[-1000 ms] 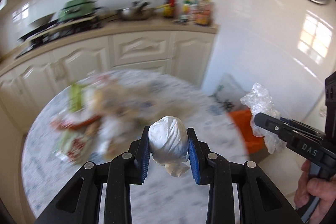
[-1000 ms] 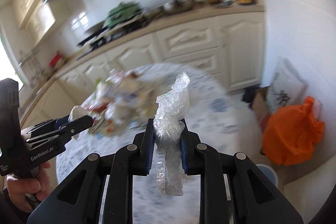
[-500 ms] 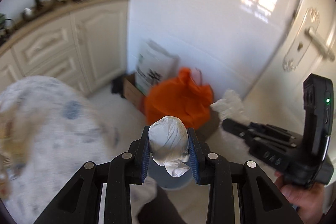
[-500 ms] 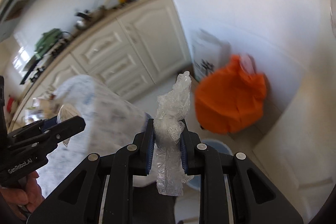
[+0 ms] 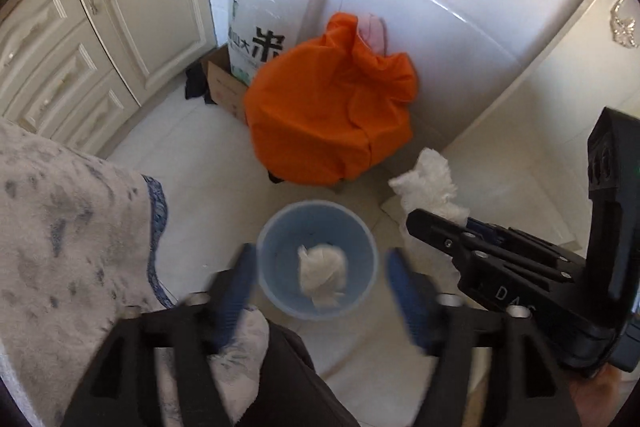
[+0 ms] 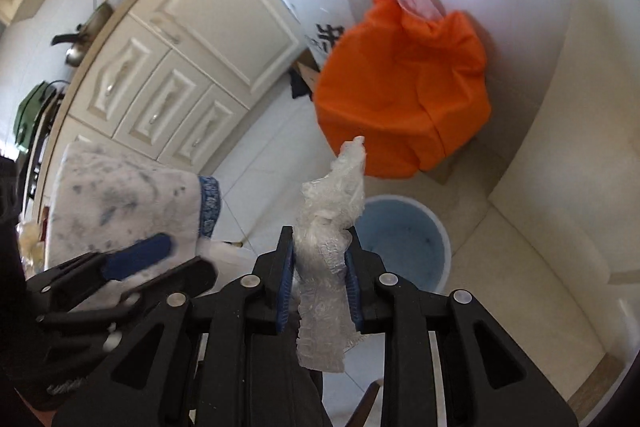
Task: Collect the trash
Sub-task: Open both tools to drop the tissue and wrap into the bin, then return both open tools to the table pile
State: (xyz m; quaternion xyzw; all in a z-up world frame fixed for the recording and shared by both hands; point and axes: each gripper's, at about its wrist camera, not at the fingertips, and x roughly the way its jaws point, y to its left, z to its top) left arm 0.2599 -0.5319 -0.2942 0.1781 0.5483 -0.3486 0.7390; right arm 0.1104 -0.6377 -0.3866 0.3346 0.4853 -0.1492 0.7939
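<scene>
White crumpled paper [image 5: 322, 275] seems to be dropping into the blue bin [image 5: 276, 291] as the left gripper [image 5: 320, 285] spreads. Right gripper [image 6: 320, 291], loosening, still pinches clear plastic wrap [image 6: 328, 267]; release over the bin comes next.

Pale blue bin [image 5: 280, 291] at lower centre, white paper wad [image 5: 322, 269] inside, bright orange bag [image 5: 332, 115] above, cream cabinets [image 5: 132, 3] upper left, white cloth [image 5: 68, 227] mottled grey with blue patterned hem at left, clear crinkled wrap [image 6: 328, 247], black grippers with blue pads [image 6: 285, 287], white floor [image 5: 208, 163].
</scene>
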